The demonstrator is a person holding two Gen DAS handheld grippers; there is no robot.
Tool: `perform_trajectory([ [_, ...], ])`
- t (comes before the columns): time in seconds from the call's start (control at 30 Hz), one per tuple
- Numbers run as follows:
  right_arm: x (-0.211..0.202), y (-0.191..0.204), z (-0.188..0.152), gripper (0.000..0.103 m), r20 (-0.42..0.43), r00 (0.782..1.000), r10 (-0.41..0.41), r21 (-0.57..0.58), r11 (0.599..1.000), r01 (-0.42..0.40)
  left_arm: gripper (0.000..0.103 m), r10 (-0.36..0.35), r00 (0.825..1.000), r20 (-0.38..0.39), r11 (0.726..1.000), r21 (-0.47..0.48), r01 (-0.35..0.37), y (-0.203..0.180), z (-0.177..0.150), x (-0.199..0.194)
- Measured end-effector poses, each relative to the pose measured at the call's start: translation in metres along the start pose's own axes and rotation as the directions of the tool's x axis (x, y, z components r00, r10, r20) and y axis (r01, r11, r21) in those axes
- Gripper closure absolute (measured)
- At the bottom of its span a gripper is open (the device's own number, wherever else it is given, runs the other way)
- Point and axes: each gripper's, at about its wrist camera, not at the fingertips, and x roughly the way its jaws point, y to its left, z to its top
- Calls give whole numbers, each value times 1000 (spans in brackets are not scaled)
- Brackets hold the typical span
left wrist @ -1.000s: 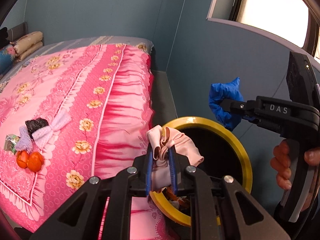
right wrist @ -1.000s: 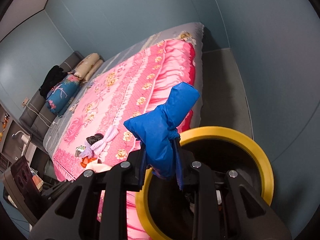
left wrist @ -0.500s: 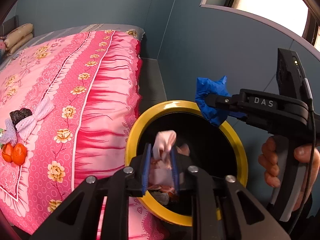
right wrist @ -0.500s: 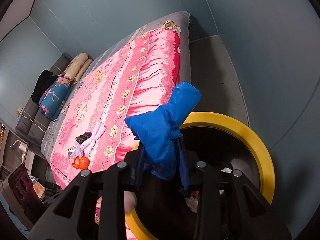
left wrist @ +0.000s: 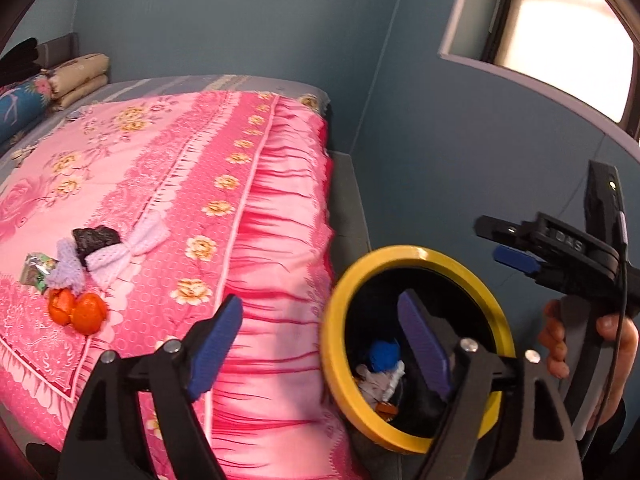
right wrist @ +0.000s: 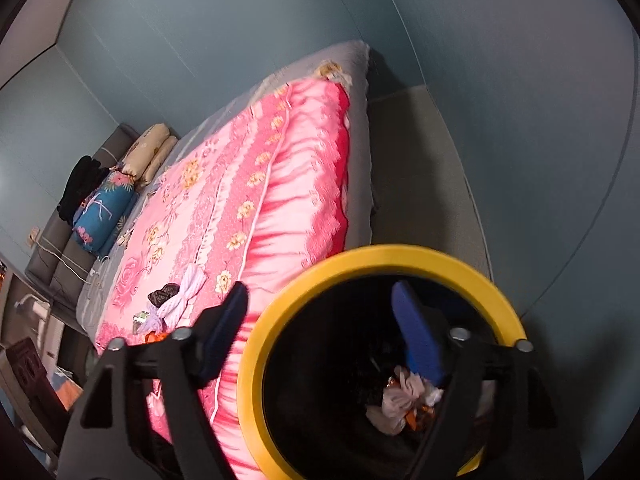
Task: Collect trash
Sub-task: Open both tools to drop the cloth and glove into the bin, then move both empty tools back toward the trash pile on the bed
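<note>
Left gripper point(left wrist: 320, 328): tilted down over the bin's near rim, jaws wide apart after just opening, nothing between the pads.
Right gripper point(right wrist: 324, 328): tilted down over the bin mouth, jaws likewise just opened wide, empty; a hand point(left wrist: 580, 344) holds its grip at the bin's far side.
Bin point(left wrist: 332, 344): one, black with a yellow rim, on the floor against the bed's side edge.
Trash in bin: one blue wad point(left wrist: 384, 354), one pale crumpled cloth point(right wrist: 404, 398), orange scraps beneath.
Trash on bed point(left wrist: 160, 184): near its foot edge, two lilac bows point(left wrist: 120, 252), one black wrapper point(left wrist: 96, 238), one foil packet point(left wrist: 34, 272), two orange peel pieces point(left wrist: 78, 308).
Room: pink floral bedspread, blue-grey walls, window upper right, pillows at the headboard.
</note>
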Motion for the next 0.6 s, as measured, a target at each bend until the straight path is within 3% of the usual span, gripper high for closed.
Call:
perform_trajectory([
  [0.3, 6, 53, 7, 17, 42, 995, 87, -111, 990, -82, 17, 118, 990, 71, 986, -126, -109, 75, 12, -30],
  [0.6, 36, 124, 11, 13, 17, 986, 164, -234, 960, -156, 14, 265, 959, 98, 945, -226, -238, 159, 14, -58],
])
